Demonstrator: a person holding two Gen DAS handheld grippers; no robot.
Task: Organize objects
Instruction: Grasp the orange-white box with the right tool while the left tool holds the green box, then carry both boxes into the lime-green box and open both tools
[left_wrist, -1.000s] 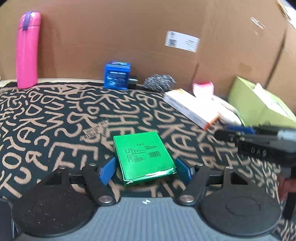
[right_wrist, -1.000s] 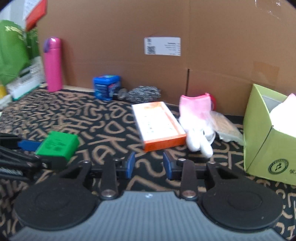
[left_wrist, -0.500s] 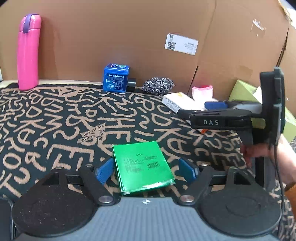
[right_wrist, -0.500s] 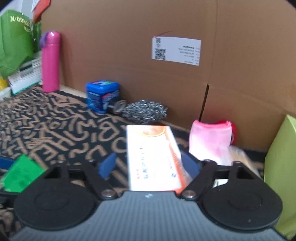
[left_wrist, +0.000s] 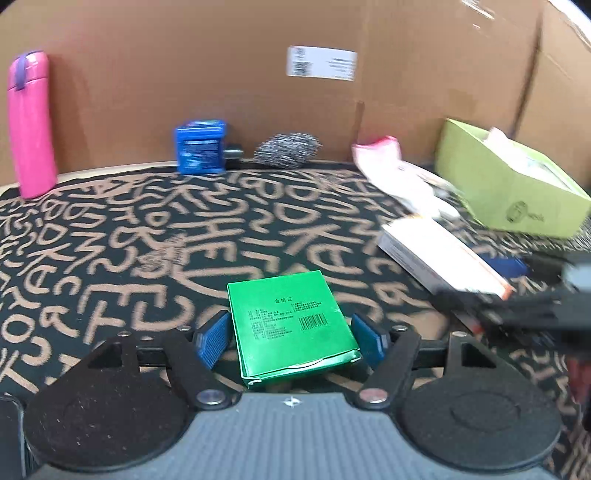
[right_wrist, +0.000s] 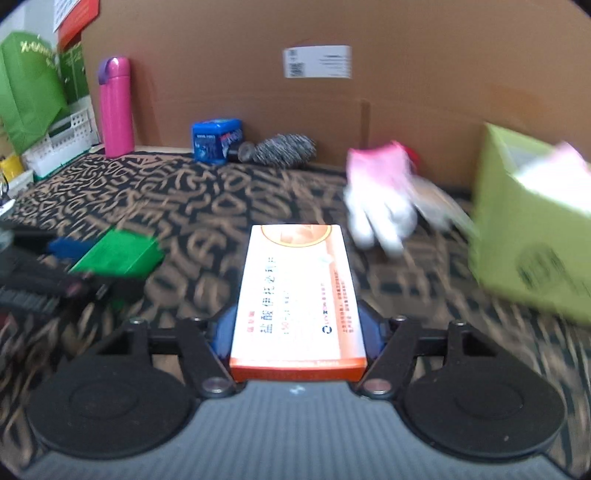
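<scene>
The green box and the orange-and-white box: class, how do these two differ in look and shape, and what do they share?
The green box is plain green all over; the orange-and-white box has a white face with orange trim. The green box looks nearly square; the orange-and-white box is long and narrow. The green box sits between the left gripper pads, the other between the right gripper pads. Both are flat printed cartons.
</scene>
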